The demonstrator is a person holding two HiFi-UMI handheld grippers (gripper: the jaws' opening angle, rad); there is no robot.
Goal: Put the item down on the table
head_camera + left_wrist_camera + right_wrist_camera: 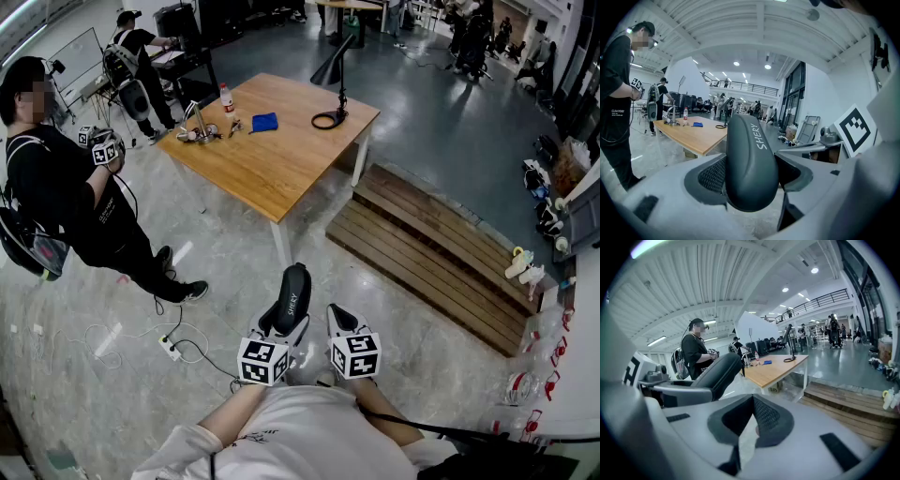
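One dark pad (pixel 750 164) sits clamped in left hand-held gripper (pixel 284 323); right hand-held gripper (pixel 753 401) closed.

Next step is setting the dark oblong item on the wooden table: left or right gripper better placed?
Left. The left gripper is clamped on the dark grey oblong item; the right gripper is shut and empty. The wooden table lies ahead of both.

A person in black (pixel 70 197) is standing at the left on the grey floor. A blue cloth (pixel 264 121) is lying between a small bottle (pixel 226 97) and a black desk lamp (pixel 330 67), which is standing upright. A slatted wooden platform (pixel 431 253) is lying at the right. A white power strip (pixel 170 348) is trailing cables near the person's feet.
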